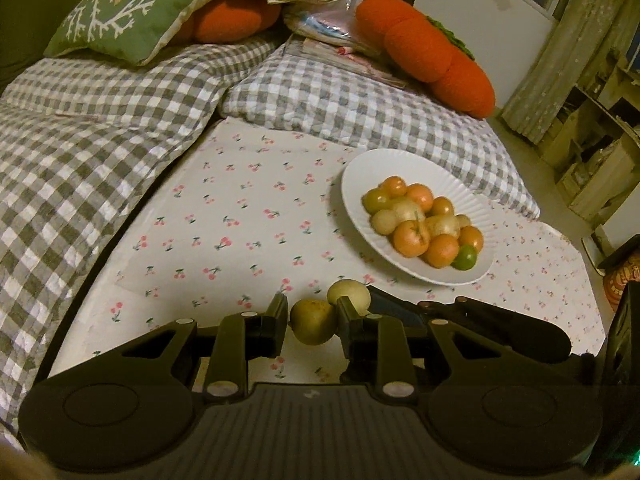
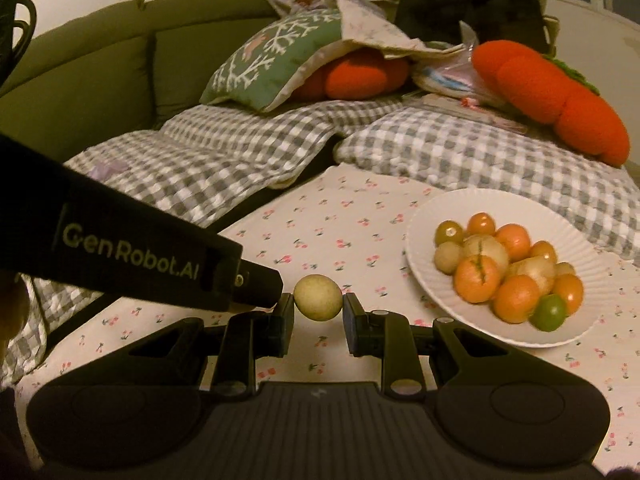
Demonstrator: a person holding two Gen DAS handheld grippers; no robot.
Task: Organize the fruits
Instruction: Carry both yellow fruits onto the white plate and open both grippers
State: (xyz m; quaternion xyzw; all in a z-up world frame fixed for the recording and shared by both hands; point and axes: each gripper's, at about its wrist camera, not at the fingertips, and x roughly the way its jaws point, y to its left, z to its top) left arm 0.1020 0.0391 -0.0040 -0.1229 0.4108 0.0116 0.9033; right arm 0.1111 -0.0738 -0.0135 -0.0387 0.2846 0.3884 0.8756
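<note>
Left tool [image 1: 313,320] pinching pale yellow-green round fruit [image 1: 313,321], right tool [image 2: 318,307] pinching matching smooth fruit [image 2: 318,297]

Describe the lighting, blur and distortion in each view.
Left wrist: dim yellowish light, fisheye bending of the checked bedding, piled fruit on the white plate slightly soft. Right wrist: same warm cast, dark corners, plate fruit soft, the held pale fruit sharper.

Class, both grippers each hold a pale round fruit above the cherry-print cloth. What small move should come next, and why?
Probably carry the right gripper rightward toward the white plate, since its pale fruit hangs pinched above the cloth while the other fruits already sit piled on the plate. The left gripper, holding its own pale fruit, sits close beside it, so moving one at a time seems safer.
</note>
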